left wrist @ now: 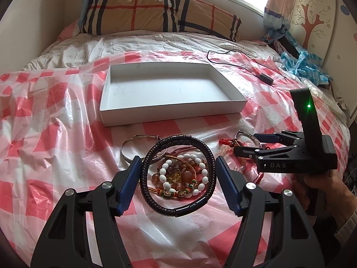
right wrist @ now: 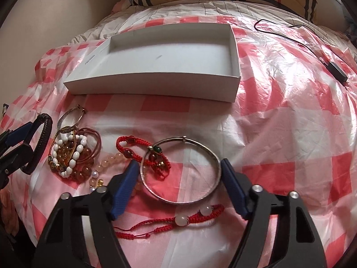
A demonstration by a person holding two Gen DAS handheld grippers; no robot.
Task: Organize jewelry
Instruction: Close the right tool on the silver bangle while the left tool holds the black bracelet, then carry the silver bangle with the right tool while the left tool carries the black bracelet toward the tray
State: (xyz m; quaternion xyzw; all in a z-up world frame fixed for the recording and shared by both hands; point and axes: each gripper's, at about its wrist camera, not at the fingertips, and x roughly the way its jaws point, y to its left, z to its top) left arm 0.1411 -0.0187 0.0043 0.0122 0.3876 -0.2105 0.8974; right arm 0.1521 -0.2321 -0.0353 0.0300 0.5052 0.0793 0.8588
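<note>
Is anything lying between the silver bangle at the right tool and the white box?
Nothing visible blocks it. From the silver bangle to the white box there is only bare checkered sheet. The red cord bracelet overlaps the bangle's left side.

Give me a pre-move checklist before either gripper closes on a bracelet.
1. Left gripper open, straddling the black braided bracelet: ok.
2. Braided bracelet free of other pieces: not ok, the white bead bracelet and others lie inside its loop.
3. Right gripper open around the silver bangle: ok.
4. Bangle free: not ok, the red cord bracelet lies across its far rim.
5. White box open, with room inside: ok.
6. Pads touching the jewelry: cannot tell.
</note>
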